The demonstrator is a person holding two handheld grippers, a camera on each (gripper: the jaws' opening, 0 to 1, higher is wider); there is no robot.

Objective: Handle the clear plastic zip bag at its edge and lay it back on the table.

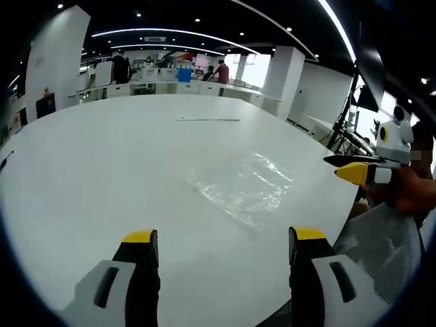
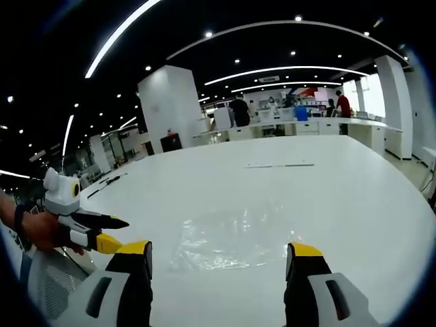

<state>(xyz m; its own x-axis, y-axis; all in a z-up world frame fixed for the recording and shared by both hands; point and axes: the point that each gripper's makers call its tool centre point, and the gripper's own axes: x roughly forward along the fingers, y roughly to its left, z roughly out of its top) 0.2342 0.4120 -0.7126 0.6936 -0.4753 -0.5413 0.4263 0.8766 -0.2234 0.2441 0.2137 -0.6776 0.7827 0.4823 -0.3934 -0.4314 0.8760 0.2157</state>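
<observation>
A wide white table (image 1: 102,170) spreads ahead; a clear plastic zip bag (image 1: 240,185) lies flat and crinkled on it, right of centre, untouched; the left gripper (image 1: 225,240) rises from the bottom, its two yellow-tipped jaws spread wide with nothing between them, just short of the bag; the right gripper (image 1: 347,167) enters from the right edge, held in a person's hand (image 1: 412,187), its jaw tips close together and clear of the bag; a thin pale strip (image 1: 208,119) lies far across the table; desks and standing people (image 1: 221,71) fill the bright office behind.
</observation>
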